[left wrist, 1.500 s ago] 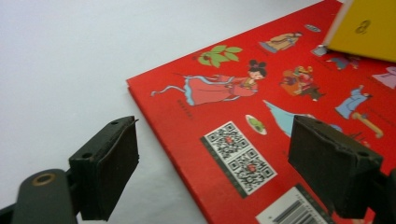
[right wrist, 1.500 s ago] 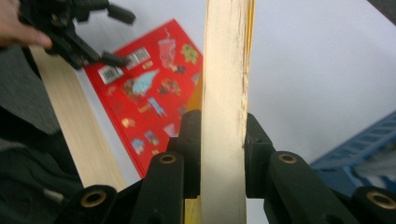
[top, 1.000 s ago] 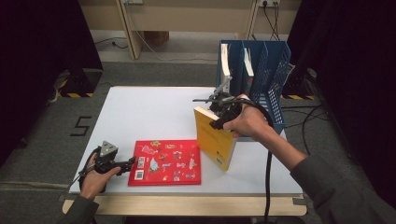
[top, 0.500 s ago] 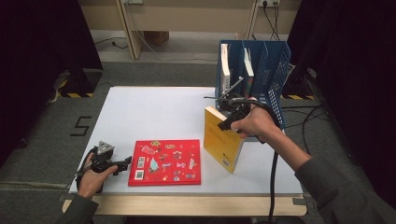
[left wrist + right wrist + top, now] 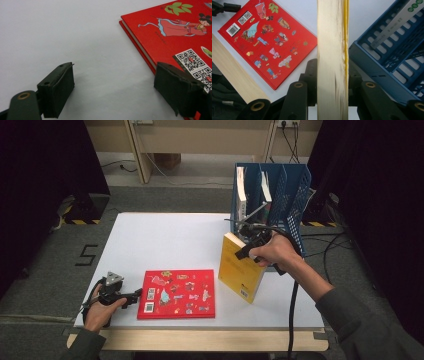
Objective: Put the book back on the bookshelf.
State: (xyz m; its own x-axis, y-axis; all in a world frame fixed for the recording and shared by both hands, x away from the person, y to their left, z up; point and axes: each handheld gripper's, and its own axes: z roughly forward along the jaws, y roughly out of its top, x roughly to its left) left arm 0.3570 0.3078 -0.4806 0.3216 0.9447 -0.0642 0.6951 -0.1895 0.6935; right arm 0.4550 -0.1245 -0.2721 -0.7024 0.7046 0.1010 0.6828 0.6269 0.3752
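High view: right gripper [image 5: 248, 241] clamps yellow book [image 5: 240, 270] at its top edge, jaws just easing open, book between them. It stands at frame centre-right, long axis vertical, blue rack [image 5: 295, 195] just behind, probably the destination. Left gripper [image 5: 131, 296] gapes idle beside red book [image 5: 177, 293].

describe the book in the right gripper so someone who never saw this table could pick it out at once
Start at the blue slotted rack on the far right of the white table. Just in front of it the yellow book stands on its edge, tilted, its top between the right gripper's jaws, which have just been opening. Unlike the red picture book lying flat nearby, it is plain yellow and upright.
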